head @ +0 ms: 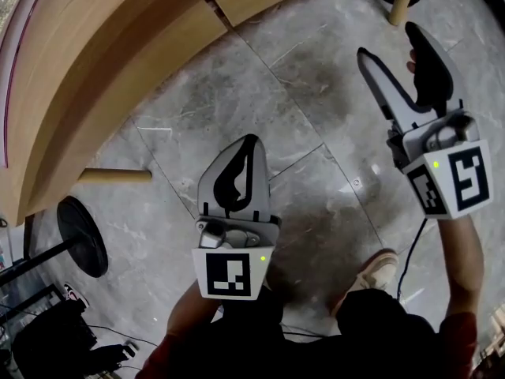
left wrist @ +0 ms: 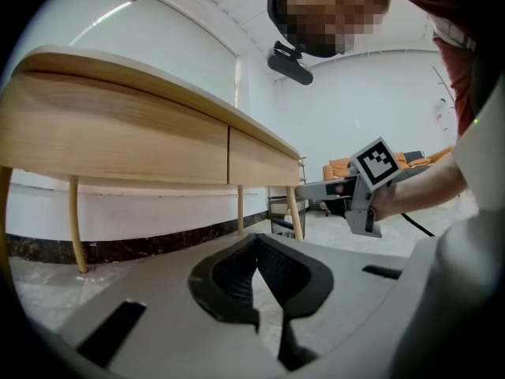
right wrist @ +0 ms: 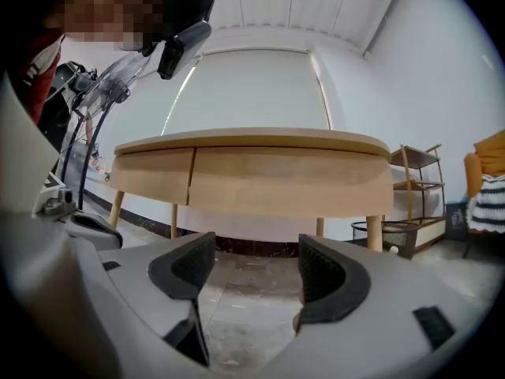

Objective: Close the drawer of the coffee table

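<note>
Left gripper [head: 251,142], lowest and closest in the head view, hangs over the grey tiled floor [head: 260,93] with its black pads pressed together at the tips and nothing between them. Right gripper [head: 387,42] is held higher and further forward at the right, its jaws spread apart and empty, with the person's shoe [head: 377,271] on the floor below it. Both tools are clear of the wooden coffee table [head: 118,61], which stands ahead at the upper left; its drawer [right wrist: 292,181] appears pushed in, level with the neighbouring front.
</note>
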